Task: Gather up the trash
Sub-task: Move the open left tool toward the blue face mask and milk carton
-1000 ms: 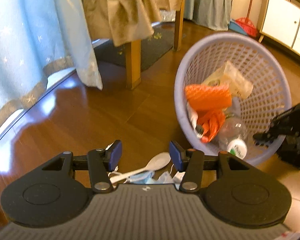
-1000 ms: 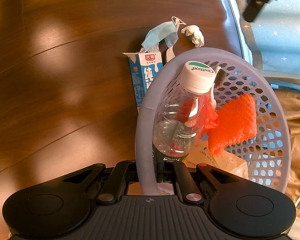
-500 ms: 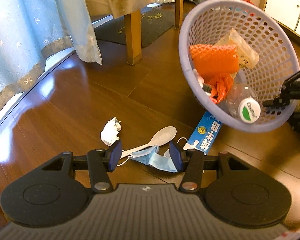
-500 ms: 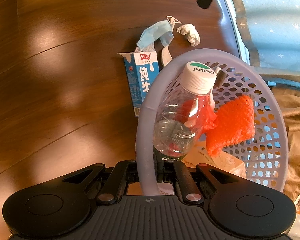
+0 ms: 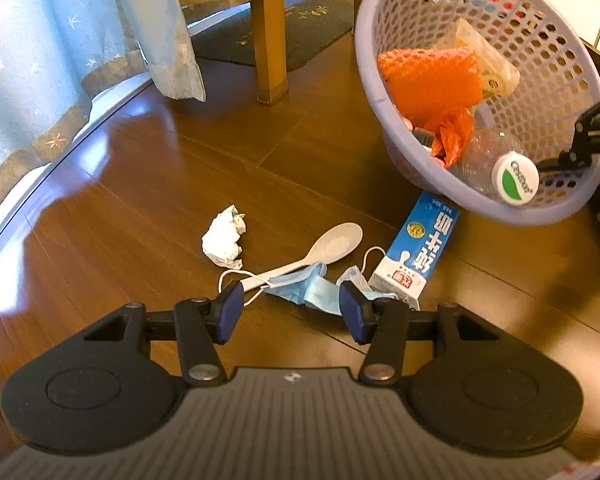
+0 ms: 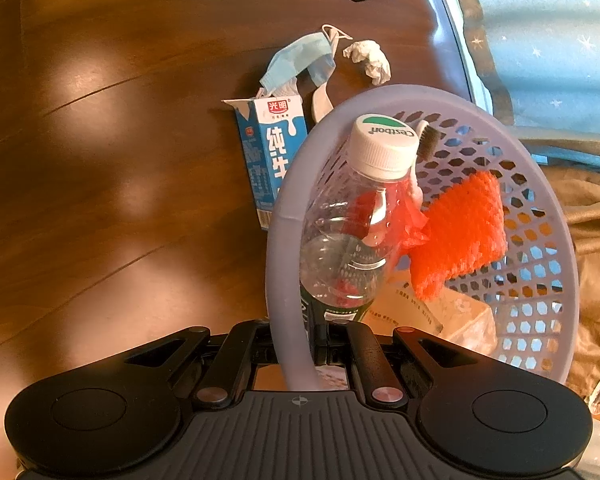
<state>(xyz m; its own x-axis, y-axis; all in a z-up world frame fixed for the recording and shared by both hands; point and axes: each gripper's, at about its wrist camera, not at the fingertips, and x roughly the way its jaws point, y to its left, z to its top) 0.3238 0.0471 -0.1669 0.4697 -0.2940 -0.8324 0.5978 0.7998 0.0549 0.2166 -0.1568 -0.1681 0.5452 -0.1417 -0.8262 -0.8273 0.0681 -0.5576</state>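
1. Left wrist view: the left claw (image 5: 291,312) hangs low over the wooden floor (image 5: 112,248) with its blue pads spread wide and nothing between them. Just beyond it lie a crumpled blue face mask (image 5: 306,286), a white plastic spoon (image 5: 320,250) partly under the mask, a balled tissue (image 5: 223,236) and a blue milk carton (image 5: 418,258).

2. Right wrist view: the right claw (image 6: 302,354) is pressed together on the rim of the lavender basket (image 6: 280,248), holding it tilted above the floor — its edge overlaps the carton in this view. Inside are a clear bottle (image 6: 352,236), an orange mesh pad (image 6: 460,232) and other wrappers.

3. Step in hand, as I judge it: several pieces are already collected, four are left, and the left claw is lining up on the mask-and-spoon pile.

4. Next move likely calls for lowering the pads astride the mask, closing on the bunched fabric rather than a loose ear loop — then lifting it over the basket rim. The spoon may drag along.
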